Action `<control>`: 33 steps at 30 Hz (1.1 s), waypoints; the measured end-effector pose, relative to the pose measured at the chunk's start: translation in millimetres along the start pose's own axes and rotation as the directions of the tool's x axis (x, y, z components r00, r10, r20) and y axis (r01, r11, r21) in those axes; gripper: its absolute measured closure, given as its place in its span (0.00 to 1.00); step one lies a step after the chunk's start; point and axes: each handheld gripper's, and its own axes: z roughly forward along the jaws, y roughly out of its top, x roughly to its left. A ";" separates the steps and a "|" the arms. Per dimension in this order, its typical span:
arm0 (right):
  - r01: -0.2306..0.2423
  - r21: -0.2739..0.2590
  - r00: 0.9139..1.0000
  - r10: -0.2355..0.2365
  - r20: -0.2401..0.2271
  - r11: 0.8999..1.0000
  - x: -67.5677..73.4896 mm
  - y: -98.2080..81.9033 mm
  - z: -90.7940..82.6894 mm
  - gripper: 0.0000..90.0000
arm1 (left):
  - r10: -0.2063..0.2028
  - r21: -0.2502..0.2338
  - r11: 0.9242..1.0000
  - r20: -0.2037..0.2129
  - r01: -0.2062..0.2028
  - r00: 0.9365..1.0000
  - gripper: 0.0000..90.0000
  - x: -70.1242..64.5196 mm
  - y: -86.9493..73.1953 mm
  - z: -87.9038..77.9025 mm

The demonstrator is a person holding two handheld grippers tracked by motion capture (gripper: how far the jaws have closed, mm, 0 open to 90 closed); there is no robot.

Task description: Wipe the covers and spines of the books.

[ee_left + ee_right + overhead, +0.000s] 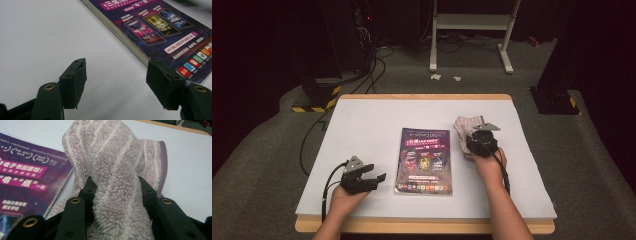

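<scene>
We see the right gripper [478, 134] clamped part-way shut on a bunched mauve-and-white striped terry cloth [117, 170], whose pile bulges up between its jaws; the cloth sits at three o'clock of the purple glossy paperback book [424, 160], just beside it on the white table sheet [362, 130]. At the book's eight o'clock our left gripper [116, 82] gapes wide, holding nothing.

The towel [117, 182] hides the right claw's [117, 195] pads, and the book's [160, 32] cover print is too small to read.
</scene>
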 end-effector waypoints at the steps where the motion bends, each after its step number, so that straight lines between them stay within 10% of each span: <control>1: -0.002 -0.004 1.000 0.002 0.005 1.000 -3.5 -2.3 -3.8 0.67 | 0.001 0.000 1.000 0.001 -0.001 1.000 0.36 -1.1 0.2 0.4; 18: -0.038 -0.071 0.999 0.040 0.031 0.997 -35.5 -35.3 -58.3 0.66 | 0.018 0.000 1.000 0.019 -0.018 1.000 0.36 -8.4 2.6 3.0; 33: -0.024 -0.020 1.000 0.024 0.004 1.000 -27.1 -73.8 -58.2 0.65 | 0.029 0.001 1.000 0.042 -0.029 0.999 0.36 -15.9 4.0 6.1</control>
